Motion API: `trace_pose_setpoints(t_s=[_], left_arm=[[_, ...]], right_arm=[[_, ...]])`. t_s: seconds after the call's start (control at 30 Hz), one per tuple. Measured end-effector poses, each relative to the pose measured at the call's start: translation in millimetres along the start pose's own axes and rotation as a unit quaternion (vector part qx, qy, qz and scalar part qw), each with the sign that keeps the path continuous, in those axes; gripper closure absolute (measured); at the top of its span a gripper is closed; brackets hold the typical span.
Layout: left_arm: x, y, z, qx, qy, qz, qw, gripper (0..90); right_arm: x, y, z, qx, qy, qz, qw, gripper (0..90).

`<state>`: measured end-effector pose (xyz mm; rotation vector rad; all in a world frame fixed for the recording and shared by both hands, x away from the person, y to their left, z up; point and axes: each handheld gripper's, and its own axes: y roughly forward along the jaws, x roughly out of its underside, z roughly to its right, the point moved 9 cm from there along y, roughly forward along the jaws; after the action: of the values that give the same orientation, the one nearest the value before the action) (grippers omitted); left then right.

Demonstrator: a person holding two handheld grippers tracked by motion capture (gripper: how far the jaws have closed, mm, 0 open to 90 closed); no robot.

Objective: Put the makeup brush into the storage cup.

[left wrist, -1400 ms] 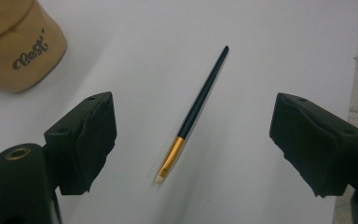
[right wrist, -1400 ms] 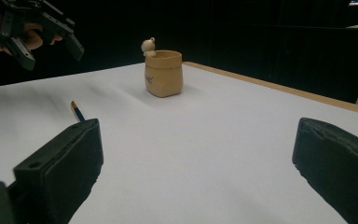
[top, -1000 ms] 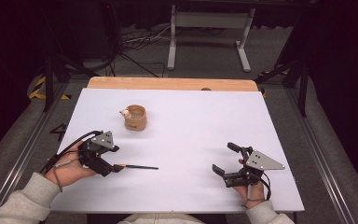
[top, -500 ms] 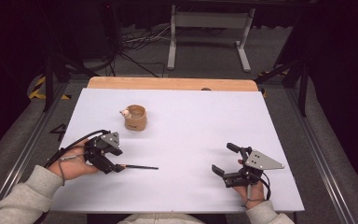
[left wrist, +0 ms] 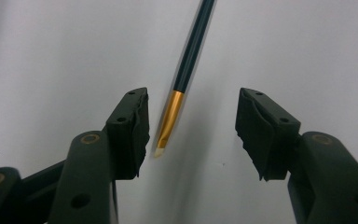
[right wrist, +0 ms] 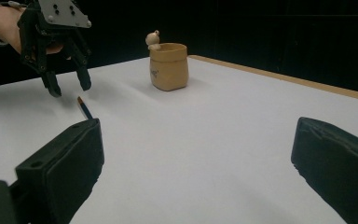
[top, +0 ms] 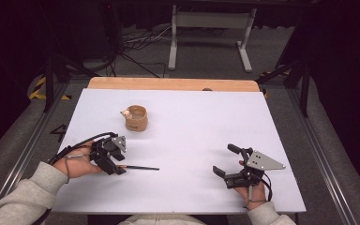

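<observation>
A thin paintbrush (top: 138, 167) with a dark handle, gold ferrule and pale tip lies flat on the white table sheet (top: 192, 122). My left gripper (top: 117, 168) points down over its bristle end. In the left gripper view the brush (left wrist: 175, 109) lies between the jaws (left wrist: 191, 121), nearer the left pad, with neither pad touching it. The jaws have just been closing. My right gripper (top: 222, 158) rests open at the front right, nothing between its jaws (right wrist: 196, 140). A tan pot (top: 136, 117) with a small figure on its rim stands behind the left gripper.
In the right gripper view the pot (right wrist: 168, 66) stands mid-table, with the left gripper (right wrist: 67, 86) hanging over the brush end (right wrist: 84, 109). A wooden strip (top: 173, 84) edges the table's far side. Metal rails run along both sides, and cables and stand legs lie on the floor beyond.
My left gripper has come down and slightly to the right onto the brush's end, and its jaws have narrowed around it. The right gripper, brush and pot have stayed put.
</observation>
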<state>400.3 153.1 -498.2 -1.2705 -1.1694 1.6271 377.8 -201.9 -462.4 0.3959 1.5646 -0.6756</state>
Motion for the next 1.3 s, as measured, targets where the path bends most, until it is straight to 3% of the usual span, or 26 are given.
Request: trace_pose_setpoints(t_s=[0.2,0.73,0.93,1.3], left_arm=[[0.8,4.3,0.8,0.006,0.005,-0.023,0.9997,48.1],[1.5,9.7,-1.9,0.003,0.019,-0.038,0.9991,68.2],[4.8,14.8,-2.4,0.005,0.028,-0.050,0.9983,72.0],[5.3,15.0,-6.3,-0.005,0.038,-0.042,0.9984,82.1]], right_arm=[[0.8,0.6,0.0,-0.001,0.002,-0.001,1.0000,2.9],[1.8,1.3,-1.1,-0.007,0.002,-0.003,1.0000,3.0],[2.1,1.5,-1.2,-0.008,0.002,-0.004,1.0000,3.0],[2.4,1.7,-1.6,-0.010,0.000,-0.005,0.9999,3.0]])
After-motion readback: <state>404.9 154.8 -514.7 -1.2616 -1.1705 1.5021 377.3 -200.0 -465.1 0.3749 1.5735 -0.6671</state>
